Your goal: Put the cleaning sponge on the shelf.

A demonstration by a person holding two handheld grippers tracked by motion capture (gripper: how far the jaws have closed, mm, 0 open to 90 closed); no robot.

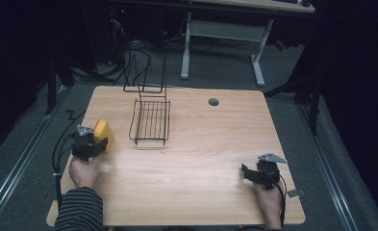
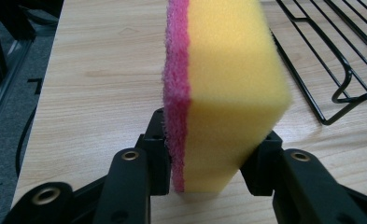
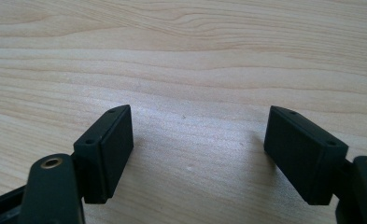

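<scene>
Left gripper view shows the left gripper clenched on the upright sponge, ready to lift toward the rack, while the right gripper rests released.

The left gripper is black, with a small grey three-cornered plate on top and a dark cable trailing off its side; in the left gripper view its two arms are matt black links, each set with brass-coloured round rivets, ending in blocky black pads; the sleeve behind it is dark with fine pale stripes. The right gripper is likewise black, topped by a grey plate, a thin black cable running back along the hand; its pads are flat rectangular blocks with small screw holes along the top edge.
</scene>
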